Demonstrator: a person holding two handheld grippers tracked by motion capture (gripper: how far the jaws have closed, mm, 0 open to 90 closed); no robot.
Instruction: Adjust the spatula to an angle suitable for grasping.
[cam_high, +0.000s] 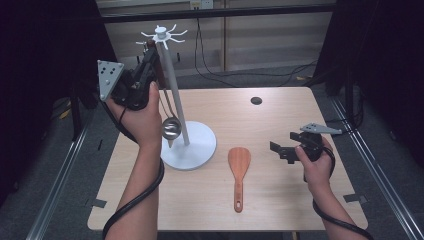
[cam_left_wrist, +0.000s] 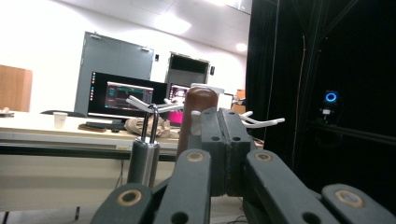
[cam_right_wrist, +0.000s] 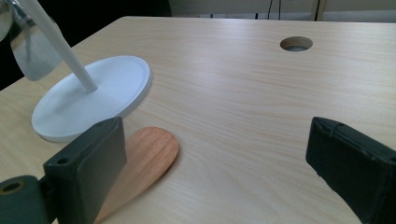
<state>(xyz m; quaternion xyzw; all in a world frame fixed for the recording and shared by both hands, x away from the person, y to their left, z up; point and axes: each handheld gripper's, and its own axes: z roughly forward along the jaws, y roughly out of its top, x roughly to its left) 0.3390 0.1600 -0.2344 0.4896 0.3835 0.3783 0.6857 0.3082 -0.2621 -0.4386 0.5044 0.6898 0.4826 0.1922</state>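
A white utensil stand (cam_high: 172, 85) rises from a round base (cam_high: 200, 145) on the table's left half. My left gripper (cam_high: 150, 60) is raised beside the stand's top hooks (cam_high: 163, 35), its jaws pressed together (cam_left_wrist: 224, 126). A brown handle (cam_left_wrist: 196, 105) stands just behind the left jaw; I cannot tell whether it touches. A metal handle with a loop (cam_left_wrist: 148, 123) hangs on a hook. A metal ladle bowl (cam_high: 170, 128) hangs by the pole. A wooden spatula (cam_high: 239, 167) lies flat mid-table. My right gripper (cam_high: 282, 150) hovers open to its right, over the blade (cam_right_wrist: 149, 154).
The wooden table (cam_high: 280, 200) has a round cable hole (cam_high: 256, 100) at the back right. Black cables trail from both grippers along the person's forearms. Metal rails run along both sides of the table.
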